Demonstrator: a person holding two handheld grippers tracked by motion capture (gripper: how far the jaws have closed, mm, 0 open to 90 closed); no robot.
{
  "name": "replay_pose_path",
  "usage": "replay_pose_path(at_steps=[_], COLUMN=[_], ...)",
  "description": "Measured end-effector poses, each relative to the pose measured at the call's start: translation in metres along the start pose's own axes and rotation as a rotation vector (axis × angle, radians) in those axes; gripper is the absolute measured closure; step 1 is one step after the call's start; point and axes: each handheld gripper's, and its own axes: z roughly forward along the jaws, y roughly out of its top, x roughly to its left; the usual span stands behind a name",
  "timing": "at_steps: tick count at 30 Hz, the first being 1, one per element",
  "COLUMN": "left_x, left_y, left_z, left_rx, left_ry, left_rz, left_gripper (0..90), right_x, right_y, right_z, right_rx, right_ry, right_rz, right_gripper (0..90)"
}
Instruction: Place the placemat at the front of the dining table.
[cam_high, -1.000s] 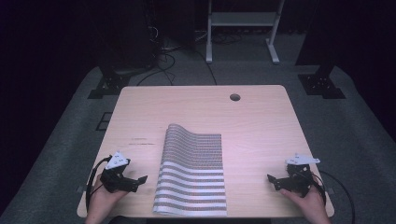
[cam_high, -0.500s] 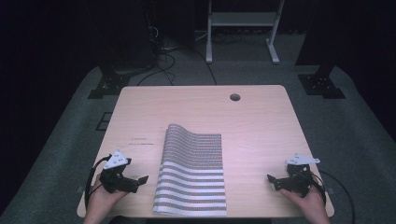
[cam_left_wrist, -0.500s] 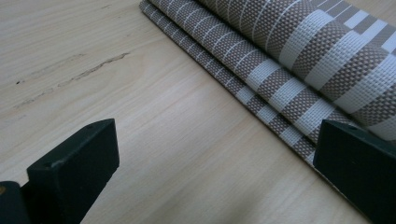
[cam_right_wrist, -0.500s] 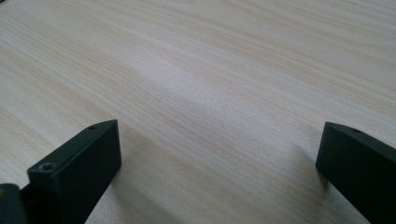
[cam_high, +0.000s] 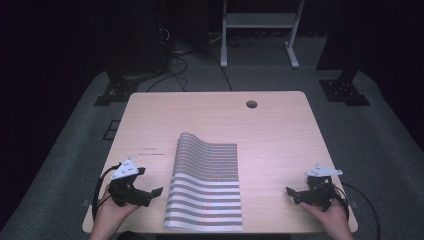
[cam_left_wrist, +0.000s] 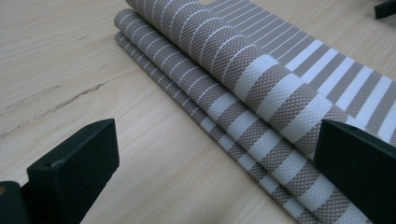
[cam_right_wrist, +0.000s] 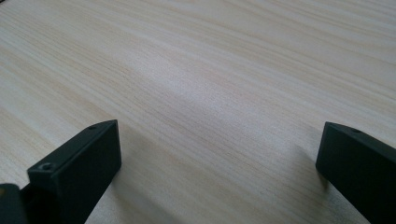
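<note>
So the striped woven placemat (cam_high: 206, 187) sits mid-table toward my near edge, folded over with its left edge (cam_left_wrist: 243, 93) curled up in a soft roll; looks like a stack of layers under it. My left gripper (cam_high: 156, 191) hovers just beside that roll, jaws spread wide, pinching nothing yet; right gripper (cam_high: 291, 191) is well apart on bare wooden table (cam_right_wrist: 210, 93), jaws spread too. I reckon the trick is coming in low, one jaw under the top layer only, and closing gently so the weave doesn't slip; right side could pin the far edge.
</note>
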Motion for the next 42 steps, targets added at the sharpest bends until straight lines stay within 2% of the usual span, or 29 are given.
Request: replay_pose_path(at_steps=[8,15,23,28,40,42], left_x=[-0.009,-0.016,-0.022,-0.024,-0.036,-0.036], left_y=[0.006,0.008,0.006,0.006,0.007,0.007], left_z=[0.006,0.019,0.035,0.039,0.054,0.054], left_rx=[0.001,0.014,0.04,0.04,0.089,0.088], left_ry=[-0.03,-0.056,-0.081,-0.093,-0.151,-0.167], left_rz=[0.006,0.024,0.027,0.022,0.062,0.064], left_gripper=[0.0,0.0,0.0,0.0,0.0,3.9], right_x=[0.0,0.0,0.0,0.0,0.001,0.001], right_y=[0.0,0.0,0.0,0.0,0.0,0.0], right_z=[0.0,0.0,0.0,0.0,0.0,0.0], right_rx=[0.0,0.0,0.0,0.0,0.0,0.0], right_ry=[0.0,0.0,0.0,0.001,0.004,0.004], right_rz=[0.0,0.0,0.0,-0.001,-0.003,-0.003], right_gripper=[0.0,0.0,0.0,0.0,0.0,0.0])
